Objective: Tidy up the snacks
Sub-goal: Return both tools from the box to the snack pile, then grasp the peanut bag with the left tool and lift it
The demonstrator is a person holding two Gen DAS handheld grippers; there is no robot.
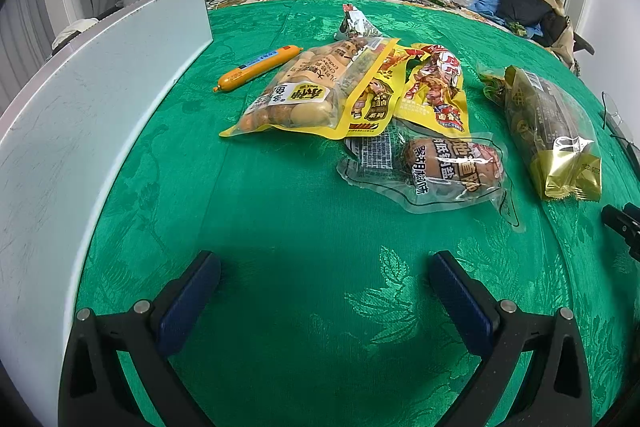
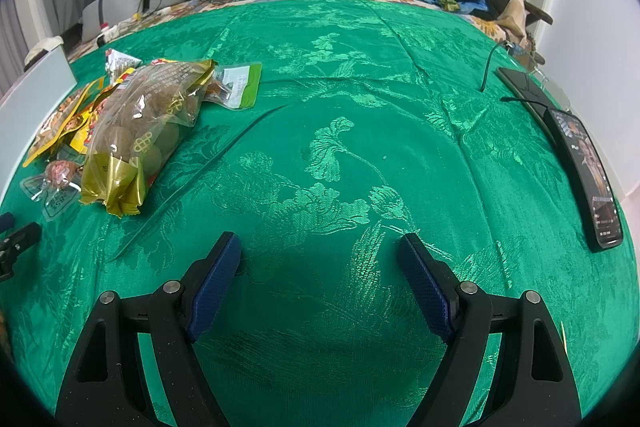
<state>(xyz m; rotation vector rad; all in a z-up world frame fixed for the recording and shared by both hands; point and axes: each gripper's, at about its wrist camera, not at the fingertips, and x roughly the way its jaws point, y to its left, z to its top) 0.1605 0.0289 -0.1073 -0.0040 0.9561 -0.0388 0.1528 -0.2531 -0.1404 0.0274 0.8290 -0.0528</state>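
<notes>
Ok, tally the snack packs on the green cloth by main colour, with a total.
Orange: 1, the sausage stick
Yellow: 3, the biscuit bag and two flat pouches
Clear: 1, the vacuum pack
Gold: 1, the long bag
Silver: 1, the small wrapper
Green: 1, the pouch
Total: 8

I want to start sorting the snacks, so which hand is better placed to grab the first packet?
Left. The left tongs are open and face the snack pile, with the clear sausage packet just ahead. The right tongs face bare green cloth; the snacks lie off to their left.
</notes>
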